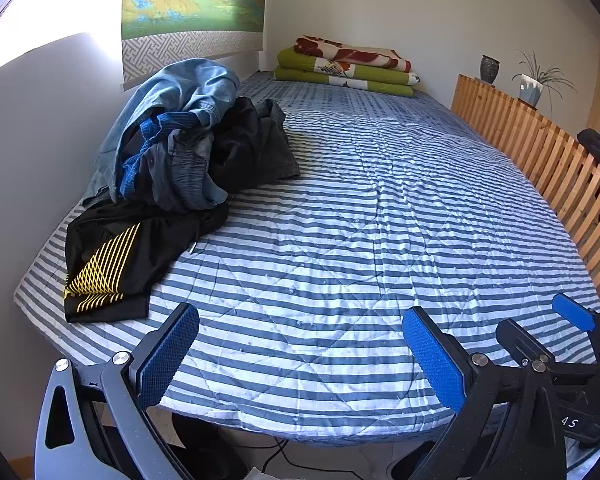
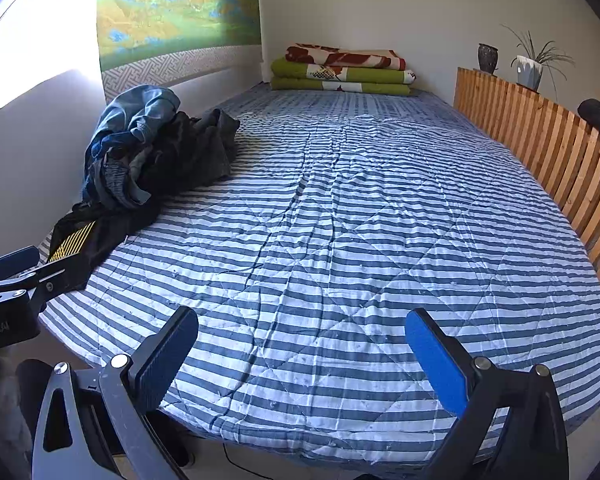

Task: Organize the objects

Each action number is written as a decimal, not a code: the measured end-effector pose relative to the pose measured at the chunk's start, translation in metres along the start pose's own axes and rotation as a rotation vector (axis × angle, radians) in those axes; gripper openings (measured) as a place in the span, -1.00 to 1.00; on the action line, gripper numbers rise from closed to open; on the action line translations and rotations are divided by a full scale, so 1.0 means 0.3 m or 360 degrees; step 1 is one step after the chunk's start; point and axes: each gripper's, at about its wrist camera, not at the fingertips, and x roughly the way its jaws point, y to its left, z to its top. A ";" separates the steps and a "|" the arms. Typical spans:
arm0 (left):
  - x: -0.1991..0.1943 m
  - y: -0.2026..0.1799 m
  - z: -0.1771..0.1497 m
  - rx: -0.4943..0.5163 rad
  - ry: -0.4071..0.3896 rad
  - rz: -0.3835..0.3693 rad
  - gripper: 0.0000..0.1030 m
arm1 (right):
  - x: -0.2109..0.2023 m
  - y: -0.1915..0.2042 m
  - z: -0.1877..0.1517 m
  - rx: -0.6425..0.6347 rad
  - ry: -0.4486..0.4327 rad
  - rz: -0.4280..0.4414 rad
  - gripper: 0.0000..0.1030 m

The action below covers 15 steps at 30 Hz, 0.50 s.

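Note:
A heap of clothes (image 1: 187,148) lies on the left side of the striped bed (image 1: 360,220), against the wall: a light blue denim piece on top, dark grey and black pieces, and black shorts with yellow lines (image 1: 111,264) at the near end. The heap also shows in the right wrist view (image 2: 155,152). My left gripper (image 1: 300,344) is open and empty above the bed's near edge, right of the shorts. My right gripper (image 2: 302,344) is open and empty over the bed's near edge. It shows at the right in the left wrist view (image 1: 540,332).
Folded green and red-patterned blankets (image 1: 344,66) are stacked at the bed's far end. A slatted wooden rail (image 1: 540,152) runs along the bed's right side, with a dark vase (image 1: 489,68) and a potted plant (image 1: 534,84) on it. A scroll painting (image 1: 191,4) hangs on the left wall.

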 end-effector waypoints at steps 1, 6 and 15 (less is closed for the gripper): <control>0.002 0.007 0.000 -0.0004 0.0001 0.0006 1.00 | 0.004 0.003 0.003 -0.0004 0.0003 0.0004 0.97; 0.017 0.052 0.001 -0.0037 0.0006 0.0039 1.00 | 0.030 0.030 0.020 -0.0022 0.0018 0.0025 0.97; 0.052 0.145 0.005 -0.0116 0.0011 0.0111 1.00 | 0.080 0.106 0.062 -0.0095 0.0015 0.0066 0.97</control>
